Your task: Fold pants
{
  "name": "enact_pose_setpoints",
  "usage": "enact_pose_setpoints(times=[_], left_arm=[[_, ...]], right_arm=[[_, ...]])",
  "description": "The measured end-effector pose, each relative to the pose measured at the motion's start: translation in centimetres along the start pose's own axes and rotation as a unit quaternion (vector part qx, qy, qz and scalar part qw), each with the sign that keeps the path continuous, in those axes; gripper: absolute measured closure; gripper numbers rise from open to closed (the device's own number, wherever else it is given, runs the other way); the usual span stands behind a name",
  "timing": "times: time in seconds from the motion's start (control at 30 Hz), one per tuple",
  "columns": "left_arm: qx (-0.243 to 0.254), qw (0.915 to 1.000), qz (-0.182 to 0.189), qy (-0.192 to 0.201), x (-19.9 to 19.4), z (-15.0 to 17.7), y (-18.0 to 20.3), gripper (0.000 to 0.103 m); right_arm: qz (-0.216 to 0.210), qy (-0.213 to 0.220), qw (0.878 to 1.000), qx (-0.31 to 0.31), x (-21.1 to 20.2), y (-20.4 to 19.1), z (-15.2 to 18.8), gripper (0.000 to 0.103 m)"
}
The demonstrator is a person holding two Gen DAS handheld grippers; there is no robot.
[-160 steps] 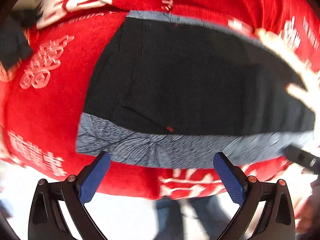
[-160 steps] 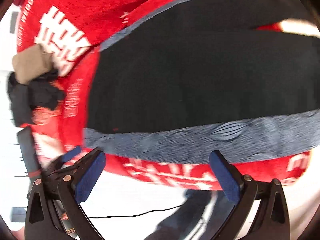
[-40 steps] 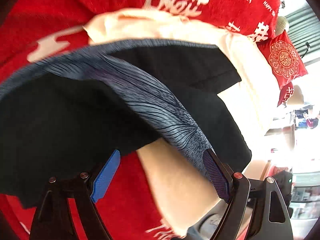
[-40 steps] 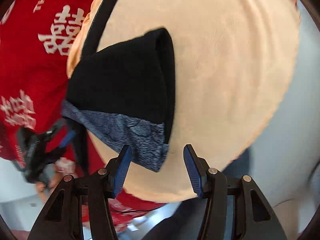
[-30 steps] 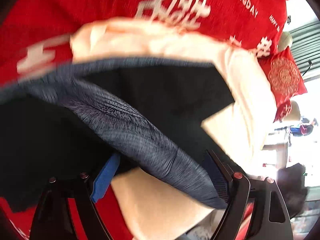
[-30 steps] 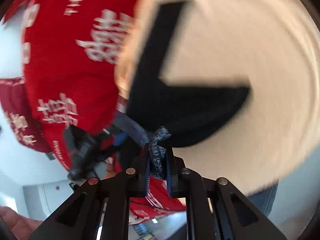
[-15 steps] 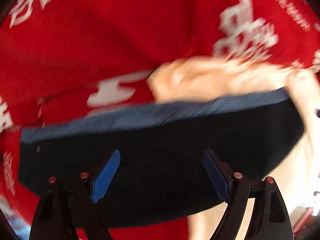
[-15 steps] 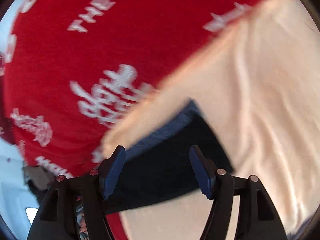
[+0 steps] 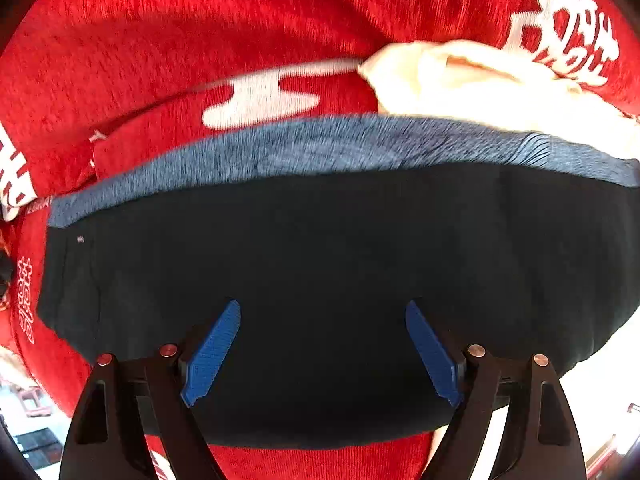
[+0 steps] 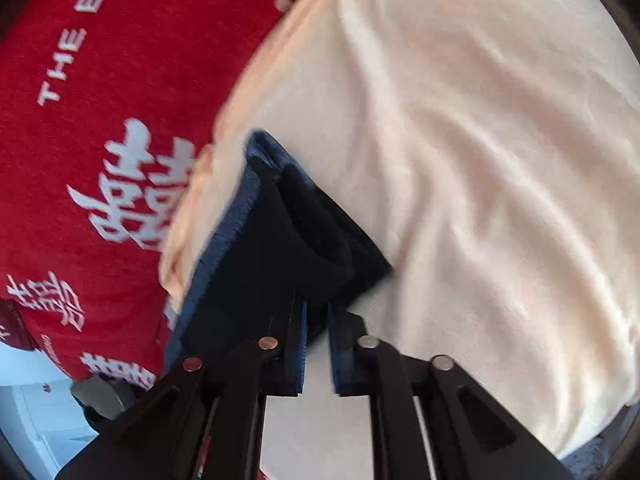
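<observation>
The black pants (image 9: 320, 280) lie folded on the red cloth (image 9: 200, 40), blue-grey waistband (image 9: 320, 152) far. The left gripper (image 9: 320, 352) hovers above them, jaws spread and empty. The right gripper (image 10: 316, 344) pinches a near corner over the cream cloth (image 10: 480, 160). The next move likely calls for another fold or a release.

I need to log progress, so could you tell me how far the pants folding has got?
The black pants already lie doubled, blue-grey waistband along the far edge. The right gripper is shut on a corner of them over the cream cloth; the left gripper hovers open. Further folding likely remains.
</observation>
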State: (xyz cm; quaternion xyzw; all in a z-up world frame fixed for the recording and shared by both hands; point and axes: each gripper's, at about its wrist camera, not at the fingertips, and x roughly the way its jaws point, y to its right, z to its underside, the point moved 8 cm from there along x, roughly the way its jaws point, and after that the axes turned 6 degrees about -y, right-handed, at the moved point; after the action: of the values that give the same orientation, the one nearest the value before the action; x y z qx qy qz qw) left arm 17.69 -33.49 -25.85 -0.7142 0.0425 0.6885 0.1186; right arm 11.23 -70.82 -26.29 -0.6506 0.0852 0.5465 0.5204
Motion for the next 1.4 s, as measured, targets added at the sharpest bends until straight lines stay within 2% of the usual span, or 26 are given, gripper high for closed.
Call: enact_pose_setpoints(times=[0.03,0.07,0.1,0.23,0.3,0.33,0.37,0.4,0.47,0.57,0.63,0.67,0.73,0.77,0.83,0.9,0.97,1.03,1.1,1.17,1.23,1.3,1.4], left_arm=[[-0.003,1.0000,0.002,0.001,-0.1,0.1,-0.1,0.017],[-0.002,1.0000,0.002,0.001,-0.1,0.2,-0.1,0.017],[-0.001,1.0000,0.001,0.001,-0.1,0.2,-0.1,0.017],[-0.003,1.0000,0.001,0.004,0.3,0.2,-0.2,0.017],[-0.006,0.9999,-0.007,0.006,0.4,0.1,-0.4,0.011],[-0.008,0.9999,-0.008,0.007,0.4,0.1,-0.5,0.009],[-0.009,0.9999,-0.004,0.006,0.5,0.2,-0.6,0.009],[-0.011,0.9999,-0.002,0.004,0.5,0.2,-0.6,0.009],[-0.012,0.9999,-0.003,0.002,0.3,0.1,-0.7,0.009],[-0.007,0.9999,-0.003,0.006,0.8,0.1,-1.1,0.008],[-0.014,0.9998,-0.006,0.010,1.3,0.0,-1.5,0.002],[-0.016,0.9998,-0.003,0.007,1.4,0.0,-1.8,0.002],[-0.014,0.9998,-0.007,-0.009,1.1,0.0,-2.2,0.002],[-0.008,0.9999,-0.009,-0.010,0.5,-0.1,-2.5,0.002],[-0.001,1.0000,-0.002,0.007,-1.0,-0.5,-2.4,0.002],[0.011,0.9994,0.009,0.032,-2.7,-1.5,-1.7,0.002],[0.025,0.9985,0.017,0.046,-2.9,-2.7,-0.3,0.002],[0.029,0.9984,0.017,0.045,-1.8,-3.6,1.0,0.002],[0.030,0.9989,0.005,0.036,0.4,-4.7,2.7,0.002],[0.025,0.9992,-0.004,0.032,2.0,-5.3,3.2,0.000],[0.005,0.9993,0.012,0.036,2.1,-5.7,2.8,0.000],[0.000,0.9995,0.019,0.024,1.9,-5.6,1.7,0.000],[0.004,0.9994,0.013,0.032,0.7,-4.9,-0.6,0.000]], right_arm=[[0.007,-0.007,1.000,-0.005,-0.1,0.5,0.6,0.081],[0.001,-0.010,1.000,-0.009,-0.1,0.6,0.9,0.072],[-0.011,-0.007,1.000,-0.010,-0.3,0.6,1.0,0.069],[-0.062,0.008,0.998,0.027,0.4,1.6,-0.1,0.068],[-0.086,0.003,0.995,0.048,1.5,1.8,-0.4,0.065],[-0.099,0.005,0.994,0.054,1.9,1.7,-0.6,0.067],[-0.099,0.005,0.993,0.058,2.0,1.6,-0.7,0.083],[-0.098,0.001,0.993,0.058,1.7,1.1,-0.8,0.090],[-0.115,0.019,0.993,0.028,-0.2,-0.9,-0.9,0.092],[-0.090,0.023,0.995,-0.020,-1.6,-2.2,-0.6,0.092],[-0.027,-0.007,1.000,-0.010,0.3,-0.1,-0.8,0.087],[-0.004,-0.021,1.000,0.006,1.0,1.1,-0.9,0.077],[-0.015,0.002,0.999,0.051,-0.1,2.3,-1.1,0.075],[0.001,0.021,0.998,0.053,-1.2,2.5,-1.1,0.075],[0.041,0.069,0.997,0.023,-4.0,1.5,-1.1,0.075],[0.066,0.088,0.992,-0.053,-5.4,-1.2,-1.4,0.075],[0.072,0.074,0.985,-0.136,-4.6,-4.9,-1.8,0.075],[0.089,0.046,0.978,-0.183,-2.1,-7.3,-2.1,0.075],[0.093,0.009,0.975,-0.203,1.4,-8.3,-2.6,0.075],[0.120,-0.029,0.973,-0.194,5.1,-7.2,-3.7,0.078],[0.102,0.006,0.978,-0.179,4.2,-7.3,-5.2,0.078],[0.121,0.036,0.981,-0.146,2.2,-6.8,-6.3,0.075],[0.112,0.033,0.981,-0.155,0.3,-7.5,-5.3,0.065]])
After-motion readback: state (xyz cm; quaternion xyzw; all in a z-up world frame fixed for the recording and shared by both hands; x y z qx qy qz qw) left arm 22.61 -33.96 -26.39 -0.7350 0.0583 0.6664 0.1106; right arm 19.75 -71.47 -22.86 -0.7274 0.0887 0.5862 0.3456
